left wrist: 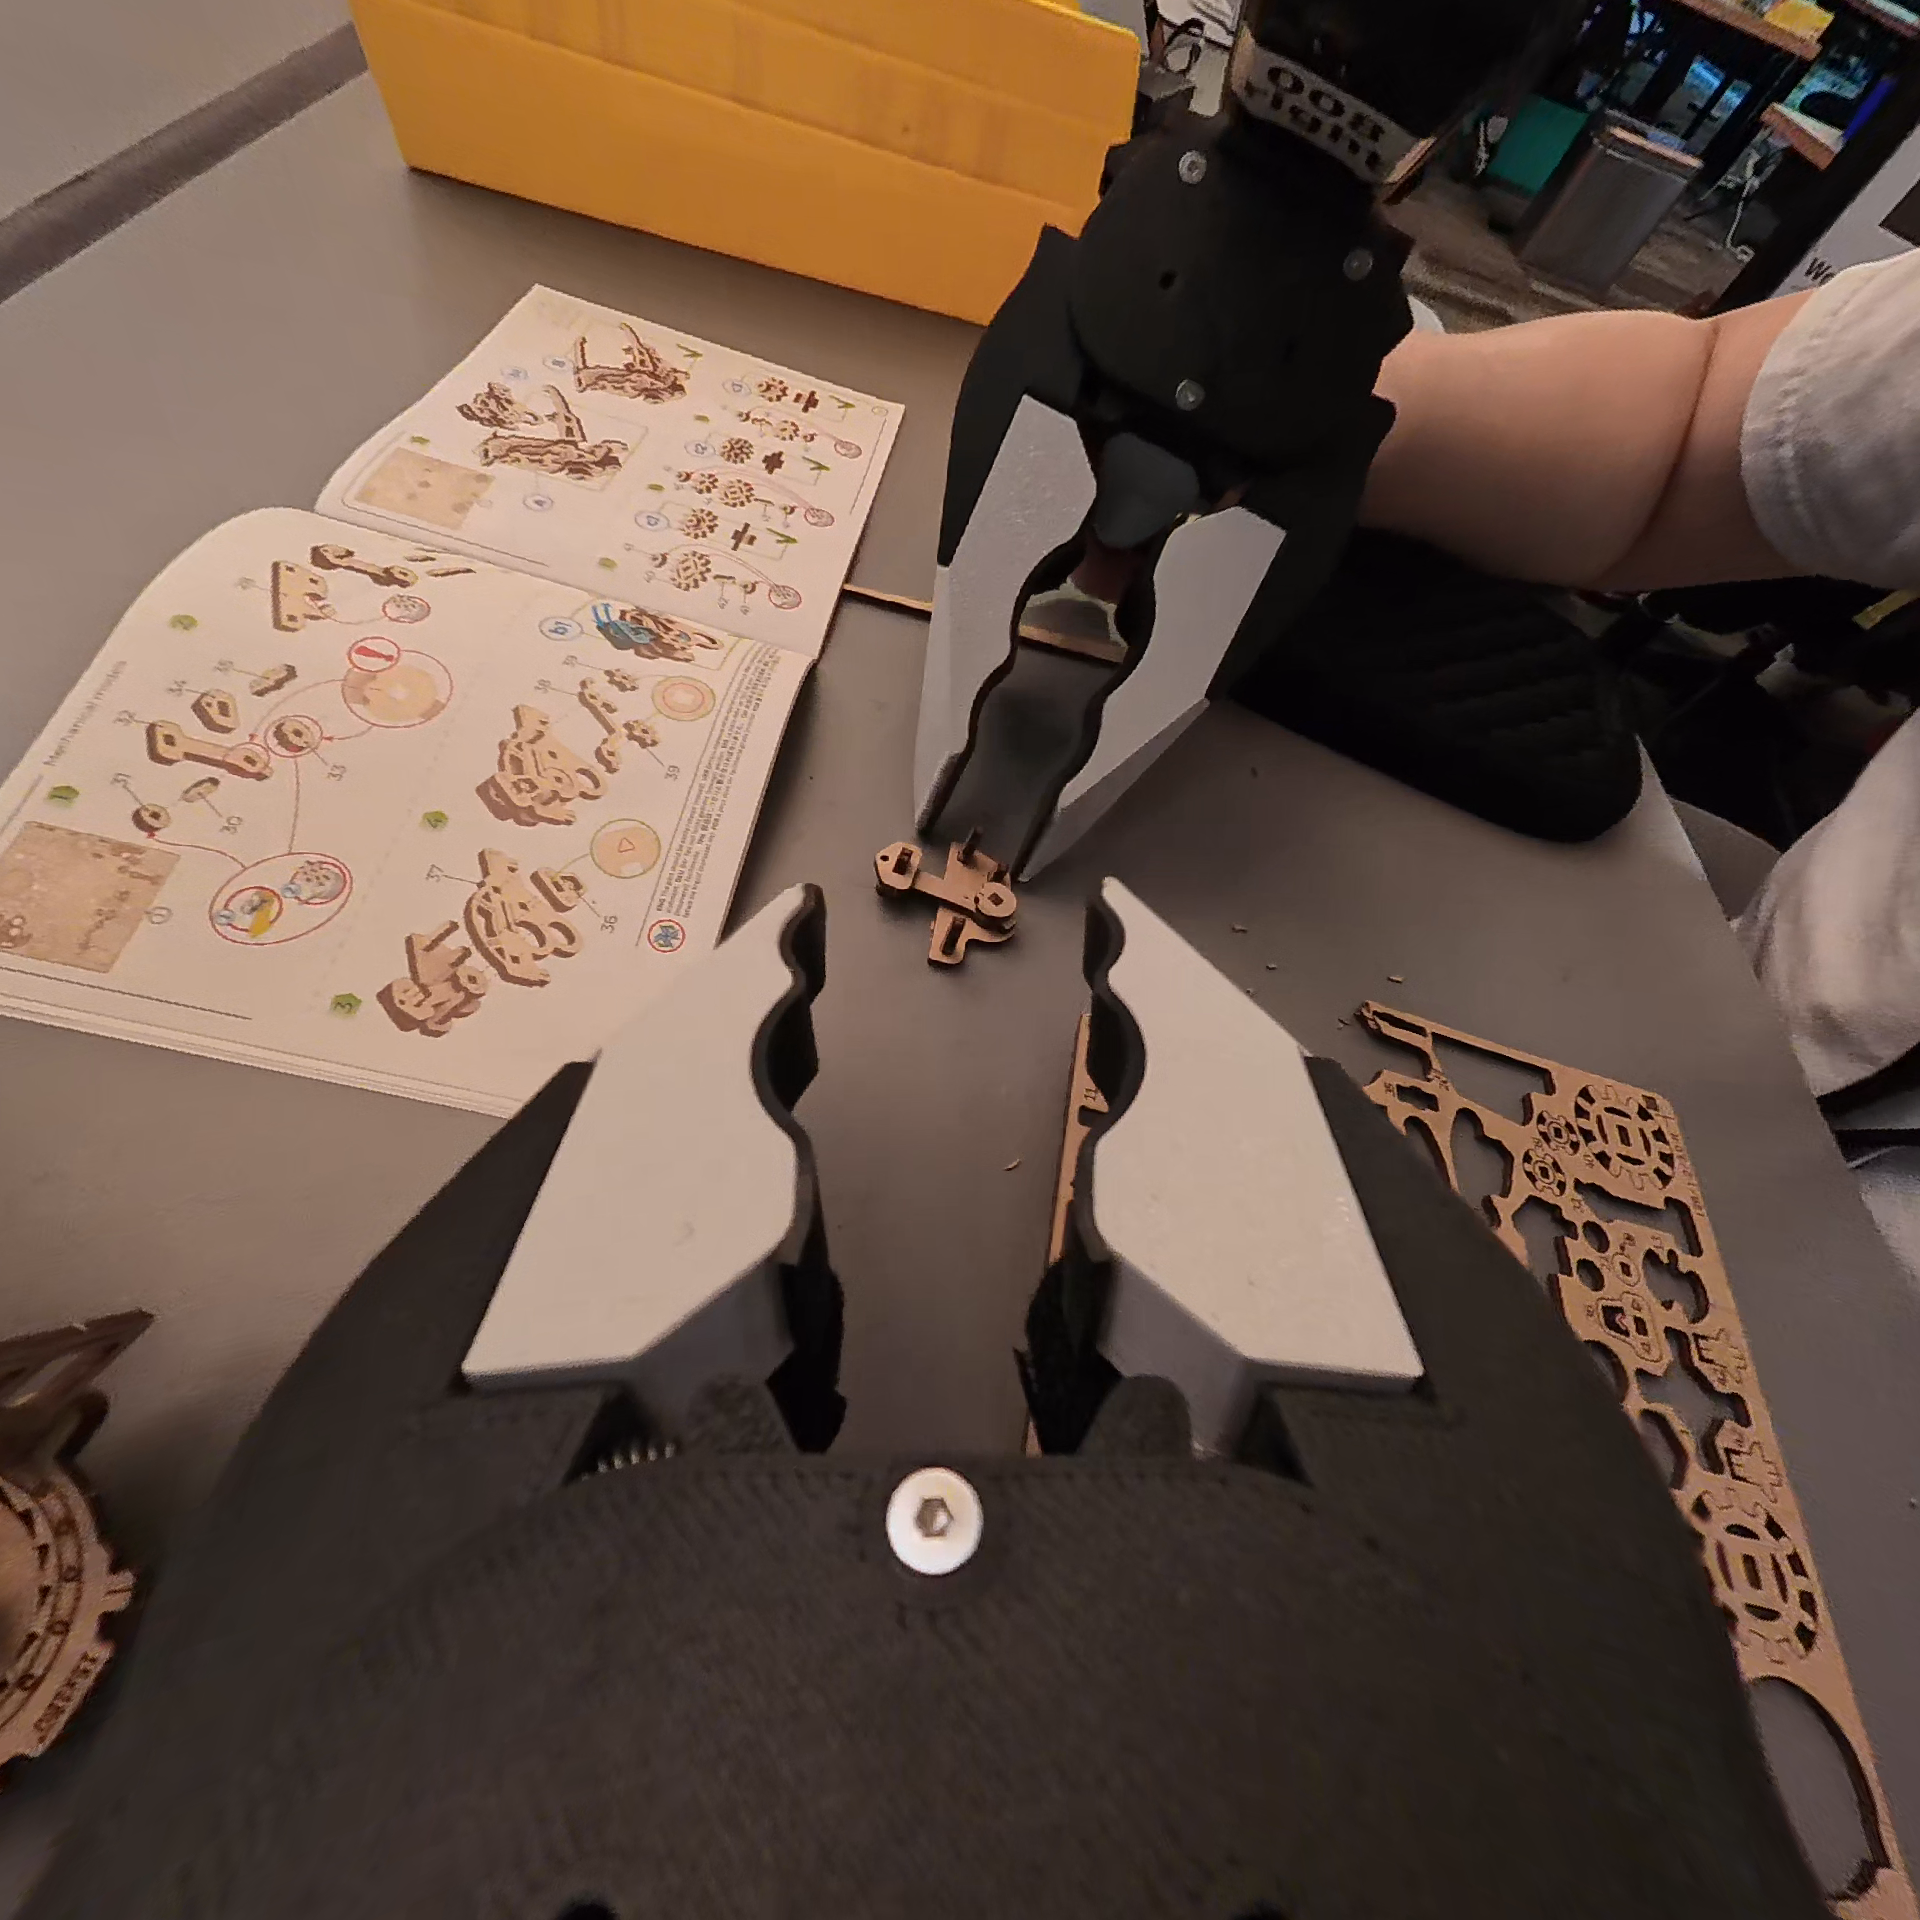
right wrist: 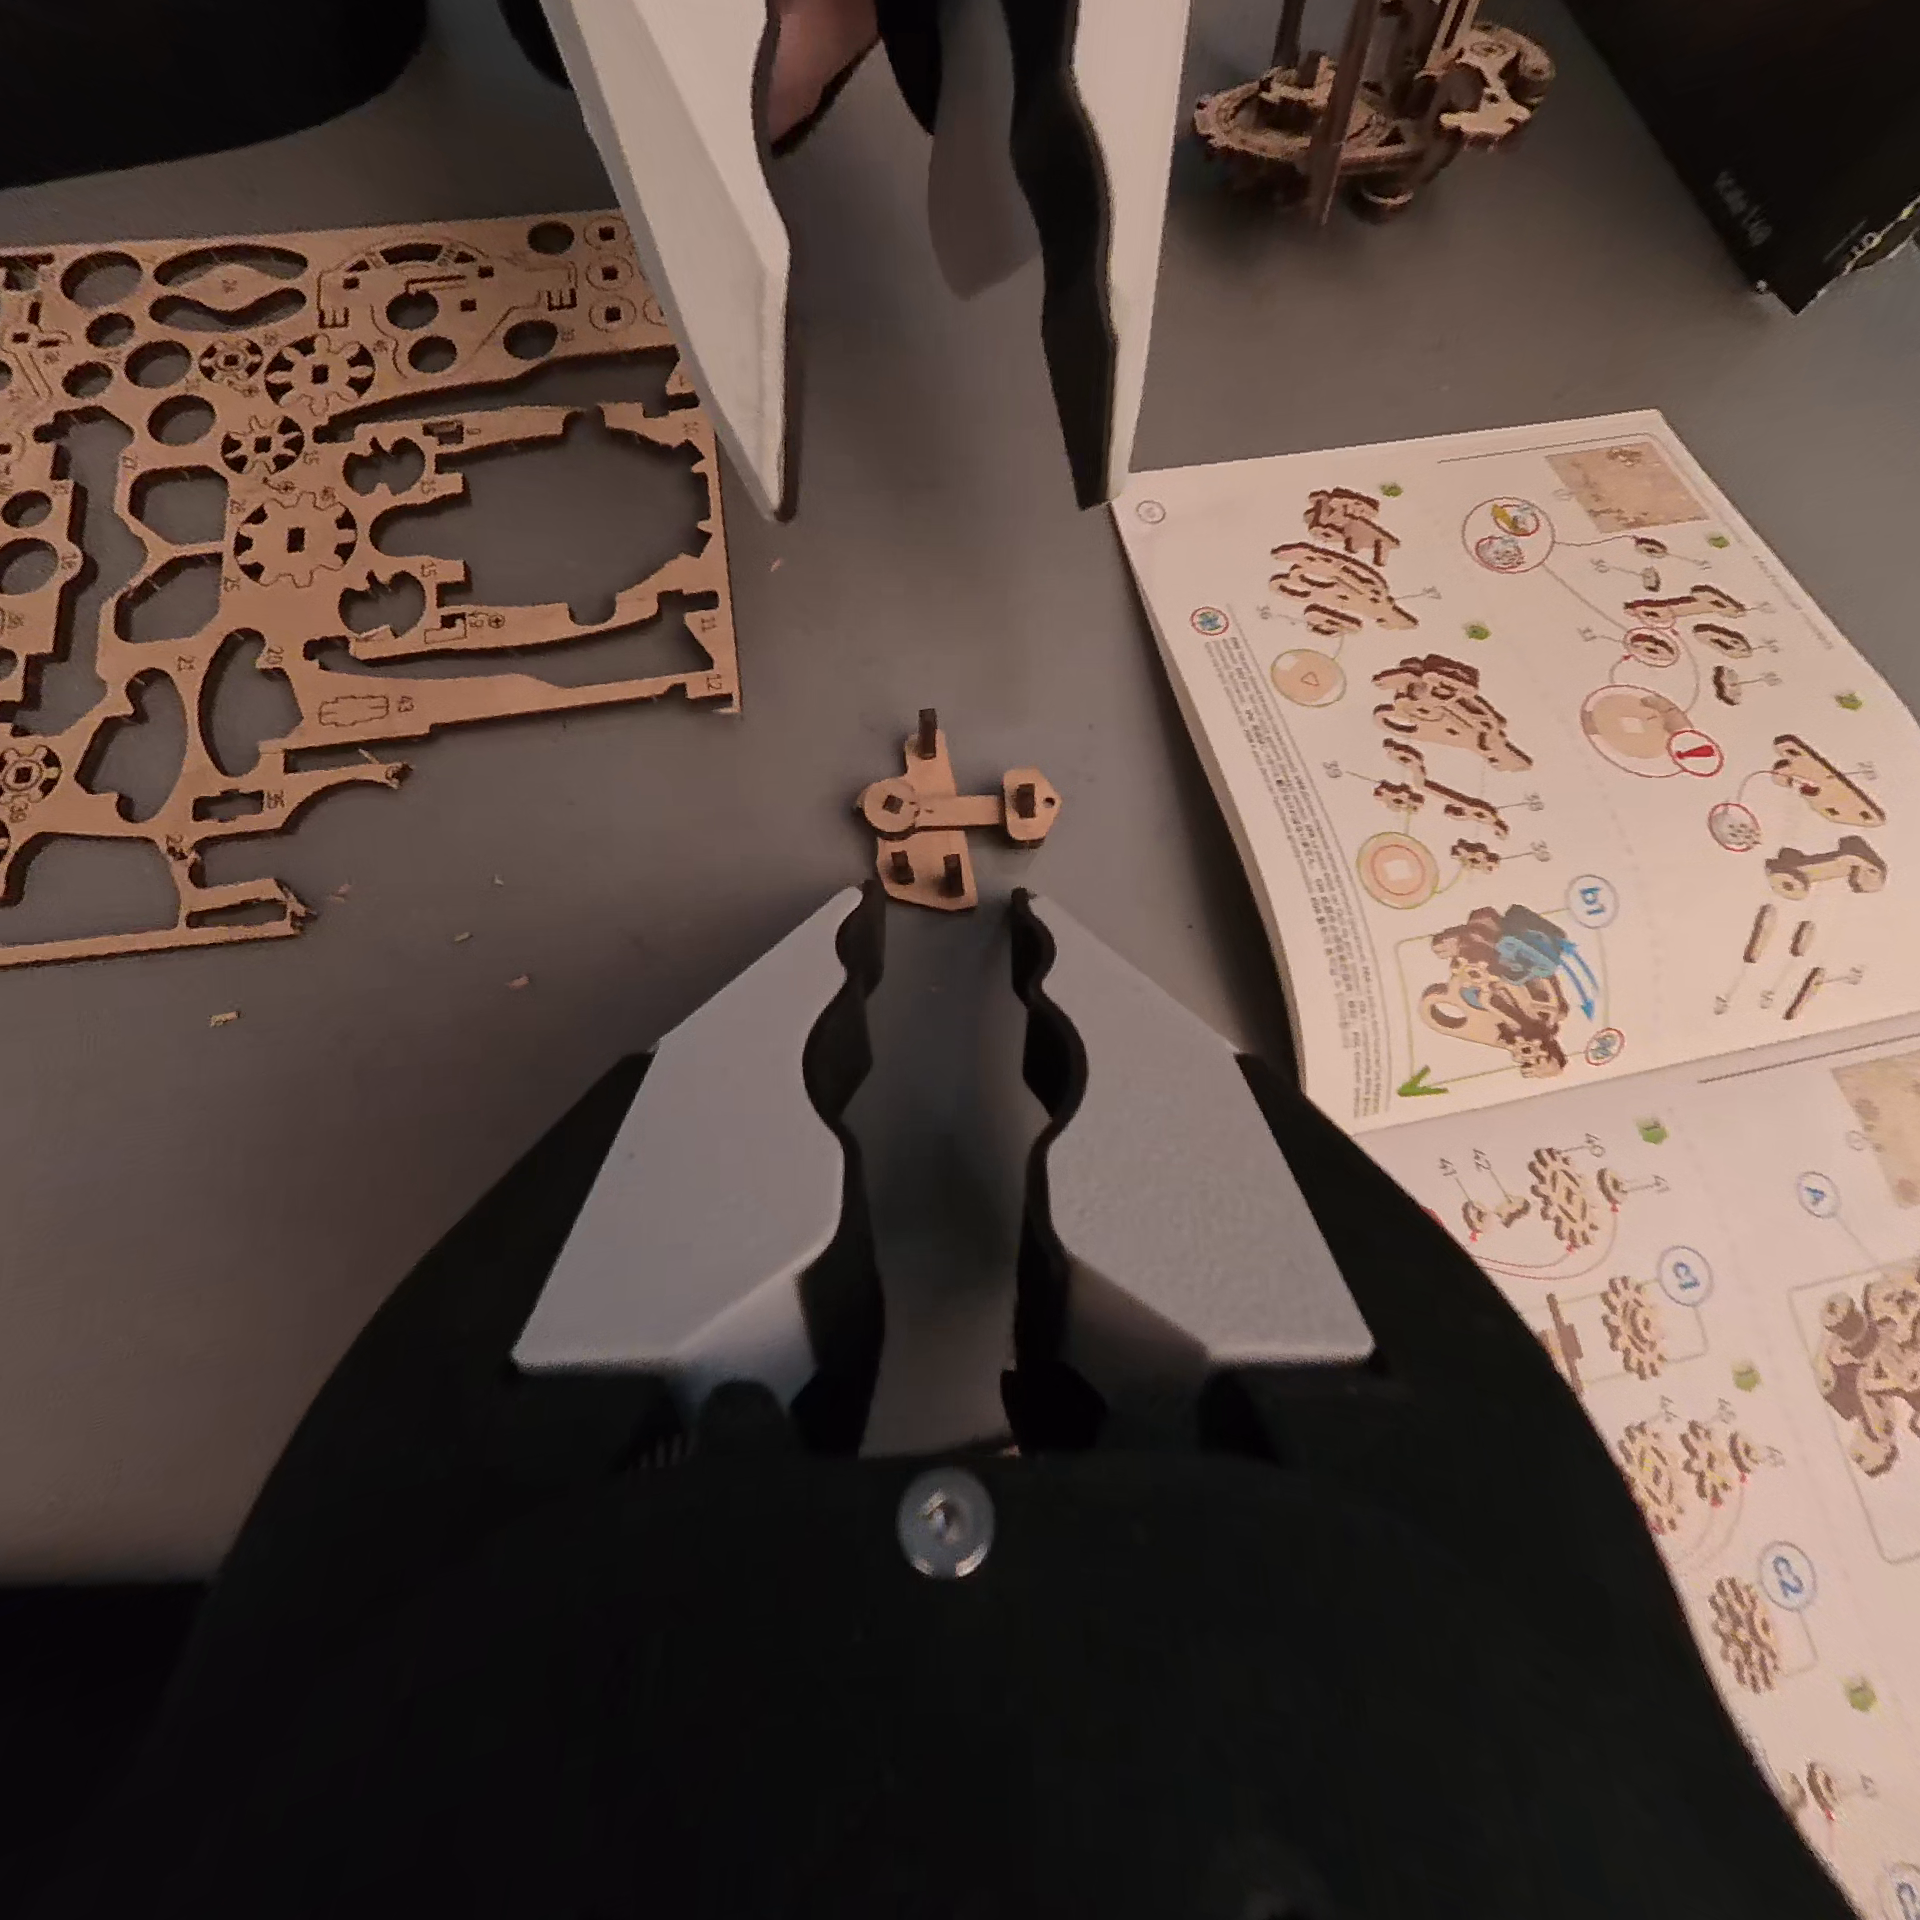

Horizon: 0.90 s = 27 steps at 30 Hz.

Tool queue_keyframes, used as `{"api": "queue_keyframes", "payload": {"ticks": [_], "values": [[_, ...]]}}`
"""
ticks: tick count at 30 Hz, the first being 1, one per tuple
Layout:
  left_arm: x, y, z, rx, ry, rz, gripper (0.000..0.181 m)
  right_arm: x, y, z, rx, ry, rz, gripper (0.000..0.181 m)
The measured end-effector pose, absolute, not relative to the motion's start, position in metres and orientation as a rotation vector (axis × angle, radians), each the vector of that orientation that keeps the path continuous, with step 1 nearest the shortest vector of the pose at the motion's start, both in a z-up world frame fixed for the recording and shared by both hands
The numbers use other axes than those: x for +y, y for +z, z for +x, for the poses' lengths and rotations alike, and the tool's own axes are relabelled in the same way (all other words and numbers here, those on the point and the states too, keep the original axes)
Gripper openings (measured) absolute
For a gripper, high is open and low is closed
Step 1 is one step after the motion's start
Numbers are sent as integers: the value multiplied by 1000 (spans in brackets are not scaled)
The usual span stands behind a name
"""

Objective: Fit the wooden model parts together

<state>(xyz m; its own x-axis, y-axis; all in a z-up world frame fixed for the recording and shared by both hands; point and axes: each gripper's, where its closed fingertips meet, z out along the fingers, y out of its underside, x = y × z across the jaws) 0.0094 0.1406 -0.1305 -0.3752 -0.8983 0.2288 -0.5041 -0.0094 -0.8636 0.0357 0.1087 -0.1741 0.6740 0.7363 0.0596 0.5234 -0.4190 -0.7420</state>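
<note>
A small wooden sub-assembly (left wrist: 945, 891) of flat plates with short pegs lies on the grey table between the two grippers; it also shows in the right wrist view (right wrist: 951, 816). My left gripper (left wrist: 951, 920) is open and empty, with its tips just short of the piece. My right gripper (right wrist: 943, 902) is open and empty, with its tips right at the piece's near edge. In the left wrist view the right gripper (left wrist: 977, 826) stands steeply over the piece from the far side. In the right wrist view the left gripper (right wrist: 935, 499) hangs above and beyond the piece.
A punched-out wooden parts sheet (right wrist: 343, 540) lies on the table, also in the left wrist view (left wrist: 1621, 1278). An open instruction booklet (left wrist: 416, 727) lies on the other side (right wrist: 1538, 779). A partly built wooden model (right wrist: 1371, 94) and a yellow box (left wrist: 748, 135) stand farther off. A person's forearm (left wrist: 1558, 447) holds the right gripper. Some 7 centimeters of space lies between my two pairs of fingers. To the partly built wooden model (right wrist: 1371, 94): left tips about 15 centimeters, right tips about 20 centimeters.
</note>
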Motion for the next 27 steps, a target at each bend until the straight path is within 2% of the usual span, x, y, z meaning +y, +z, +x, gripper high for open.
{"api": "queue_keyframes", "payload": {"ticks": [13,18,22,27], "values": [[136,-129,14,1857,-1252,-1374,42,109,-161,33,-1027,389,-1925,27],[137,-129,17,1835,-1165,-1340,40,125,-112,58,-893,170,-1675,26],[149,-122,19,1749,-1152,-1364,37,136,-65,114,-647,-122,-1523,25],[161,-110,20,1646,-1136,-1357,35,139,-67,169,-599,-385,-1498,25]]}}
